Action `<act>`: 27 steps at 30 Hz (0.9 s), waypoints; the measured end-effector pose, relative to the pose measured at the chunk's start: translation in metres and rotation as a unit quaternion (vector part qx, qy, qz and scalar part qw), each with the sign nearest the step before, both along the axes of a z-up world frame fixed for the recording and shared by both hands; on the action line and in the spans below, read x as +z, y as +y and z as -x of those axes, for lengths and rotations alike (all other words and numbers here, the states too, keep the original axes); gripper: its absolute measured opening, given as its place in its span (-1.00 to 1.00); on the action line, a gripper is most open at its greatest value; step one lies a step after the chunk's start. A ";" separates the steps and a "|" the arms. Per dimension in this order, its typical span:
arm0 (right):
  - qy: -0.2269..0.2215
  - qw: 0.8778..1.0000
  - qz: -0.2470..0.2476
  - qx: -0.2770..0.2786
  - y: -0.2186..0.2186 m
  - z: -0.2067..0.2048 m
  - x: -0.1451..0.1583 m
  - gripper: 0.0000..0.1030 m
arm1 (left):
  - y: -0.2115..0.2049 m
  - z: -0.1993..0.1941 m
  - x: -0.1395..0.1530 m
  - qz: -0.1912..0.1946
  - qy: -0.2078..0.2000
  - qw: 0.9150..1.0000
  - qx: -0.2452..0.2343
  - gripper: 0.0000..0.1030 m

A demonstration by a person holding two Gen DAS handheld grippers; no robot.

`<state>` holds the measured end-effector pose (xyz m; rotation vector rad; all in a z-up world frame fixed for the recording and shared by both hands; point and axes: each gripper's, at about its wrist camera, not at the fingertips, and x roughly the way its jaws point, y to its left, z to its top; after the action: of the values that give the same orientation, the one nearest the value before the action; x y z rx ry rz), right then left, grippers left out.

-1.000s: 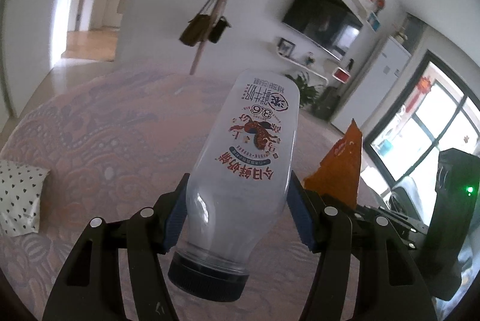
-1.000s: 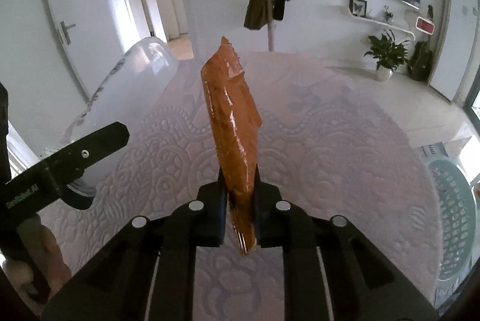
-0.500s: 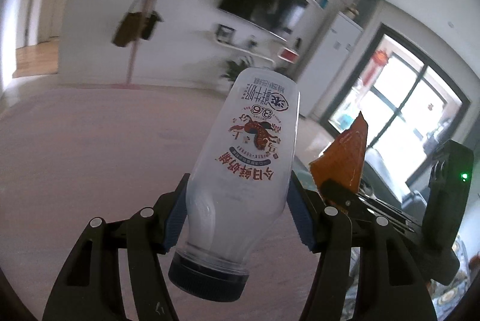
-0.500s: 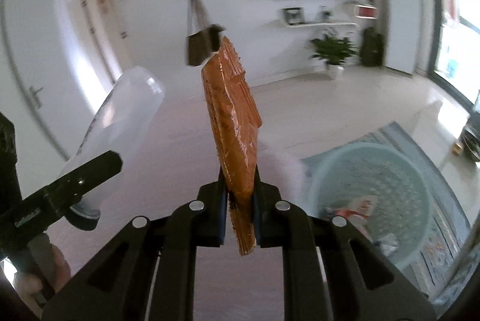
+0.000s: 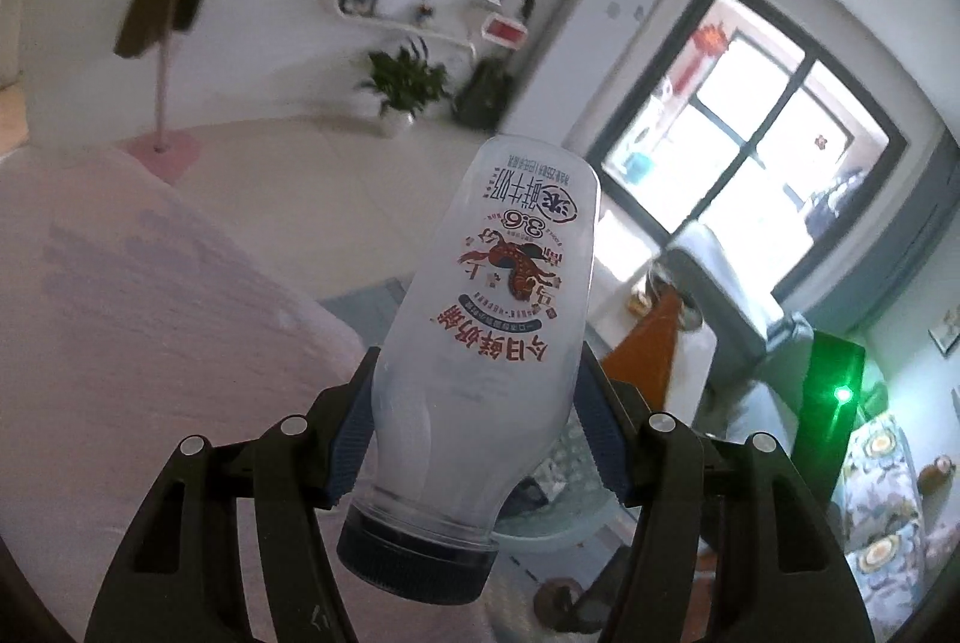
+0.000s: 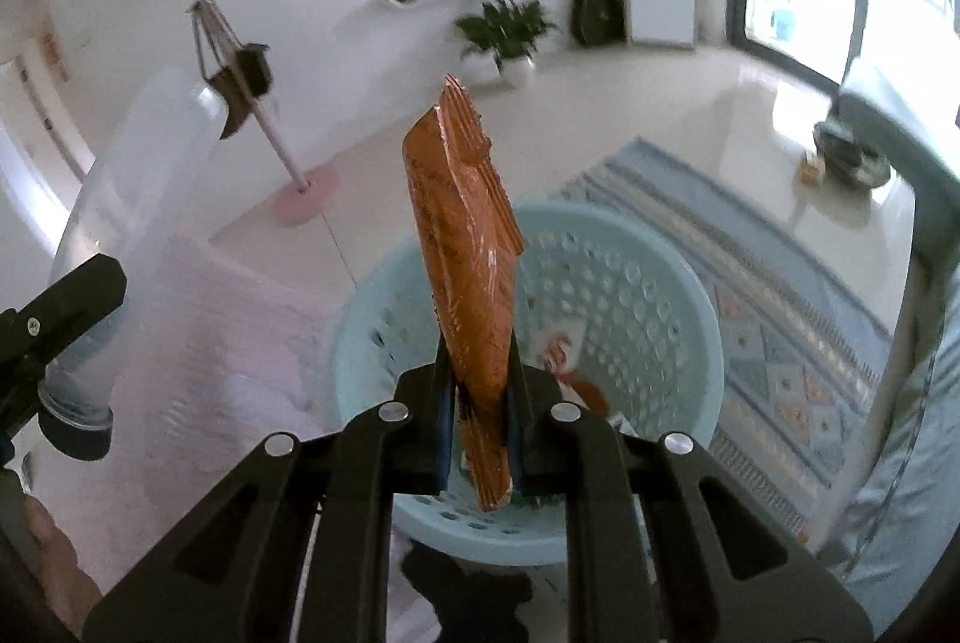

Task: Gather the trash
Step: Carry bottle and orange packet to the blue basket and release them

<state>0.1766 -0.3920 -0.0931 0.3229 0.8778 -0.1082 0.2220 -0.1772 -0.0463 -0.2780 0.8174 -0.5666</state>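
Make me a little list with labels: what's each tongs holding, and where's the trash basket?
left tongs: shut on an empty milk bottle, cap toward the camera
right tongs: shut on an orange snack wrapper, standing on edge
basket: pale blue, on the floor beside the pink bed, directly beyond the wrapper
in basket: some red-and-white trash

both tools: the left tool [image 5: 480,439] and right tool [image 6: 480,403] have black angular fingers, silver screws, blue ribbed pads.
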 end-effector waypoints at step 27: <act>-0.018 0.999 0.025 -0.010 -0.003 0.024 0.013 0.35 | 0.007 0.024 -0.003 -0.028 -0.036 0.999 -0.008 0.64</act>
<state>0.1527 -0.3950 -0.0801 0.2856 0.8354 -0.1414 0.1982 -0.1705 -0.0495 -0.1990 0.7655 -0.5640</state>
